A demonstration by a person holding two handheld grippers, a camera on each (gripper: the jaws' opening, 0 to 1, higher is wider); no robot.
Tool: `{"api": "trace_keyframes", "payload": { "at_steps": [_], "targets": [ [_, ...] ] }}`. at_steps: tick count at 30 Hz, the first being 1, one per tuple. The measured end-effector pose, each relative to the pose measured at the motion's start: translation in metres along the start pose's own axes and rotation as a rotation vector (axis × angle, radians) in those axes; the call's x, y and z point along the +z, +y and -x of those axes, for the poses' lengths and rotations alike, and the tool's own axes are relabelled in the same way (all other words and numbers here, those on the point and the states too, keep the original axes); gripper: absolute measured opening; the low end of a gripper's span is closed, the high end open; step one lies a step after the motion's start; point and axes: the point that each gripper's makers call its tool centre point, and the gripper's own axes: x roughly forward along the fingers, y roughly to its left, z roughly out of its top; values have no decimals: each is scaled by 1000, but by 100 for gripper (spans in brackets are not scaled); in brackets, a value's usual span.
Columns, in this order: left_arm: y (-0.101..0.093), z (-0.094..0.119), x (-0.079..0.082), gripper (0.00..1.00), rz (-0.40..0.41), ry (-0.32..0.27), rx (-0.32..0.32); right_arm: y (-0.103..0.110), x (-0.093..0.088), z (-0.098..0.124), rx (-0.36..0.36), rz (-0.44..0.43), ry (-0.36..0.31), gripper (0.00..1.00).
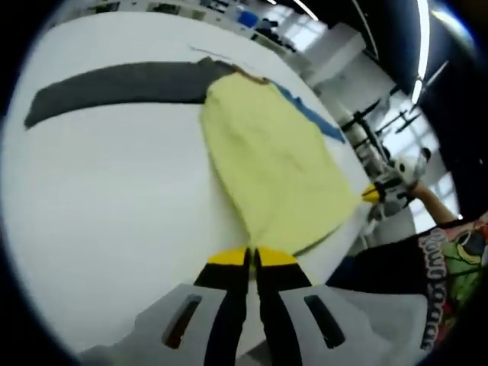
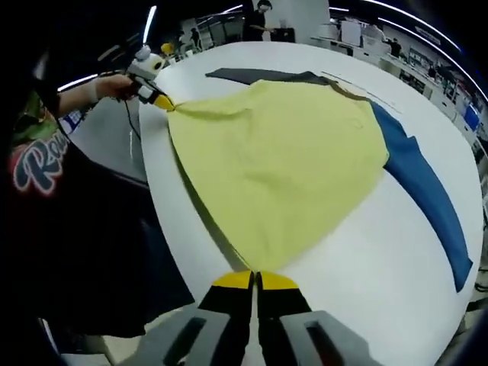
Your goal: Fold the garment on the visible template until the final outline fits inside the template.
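A pale yellow garment [image 1: 271,160] lies spread on the white table [image 1: 114,198], pulled into a fan shape between two corners. My left gripper [image 1: 252,256] has its yellow-tipped jaws together, shut on one near corner of the cloth. In the right gripper view the garment [image 2: 282,160] runs down to my right gripper [image 2: 256,280], which is shut on the other corner. The left gripper [image 2: 158,100], held in a hand, shows at the upper left there, pinching its corner. In the left gripper view the right gripper [image 1: 381,192] sits at the table's edge on the right.
A dark grey strip [image 1: 114,84] and a blue strip [image 1: 313,114] stick out from under the garment's far side; both show again as the grey strip [image 2: 259,75] and blue strip [image 2: 427,198]. A person in a black printed T-shirt [image 2: 46,175] stands at the table edge [image 2: 152,198].
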Motion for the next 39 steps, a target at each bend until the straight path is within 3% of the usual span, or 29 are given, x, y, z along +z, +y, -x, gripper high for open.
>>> {"api": "trace_keyframes", "payload": {
  "at_steps": [8, 22, 35, 36, 37, 38, 39],
  "targets": [
    [4, -4, -6, 0, 26, 9, 14, 2, -6, -9, 13, 15, 24, 0],
    [8, -10, -15, 0, -7, 38, 42, 2, -9, -12, 15, 19, 50, 0],
    [4, -10, -19, 1, -21, 42, 32, 5, -14, -14, 17, 18, 63, 0],
    [3, -8, -19, 1, -29, 39, 28, 10, -14, -14, 44, 4, 57, 5],
    [1, -7, -18, 2, -35, 35, 24, 26, -6, -13, 128, -85, -9, 24],
    [-2, -5, -18, 5, -42, 30, 10, 36, 3, -9, 194, -137, -58, 50],
    [-3, -3, -17, 14, -44, 27, 8, 31, 12, -5, 171, -195, -120, 60]
  ]
}}
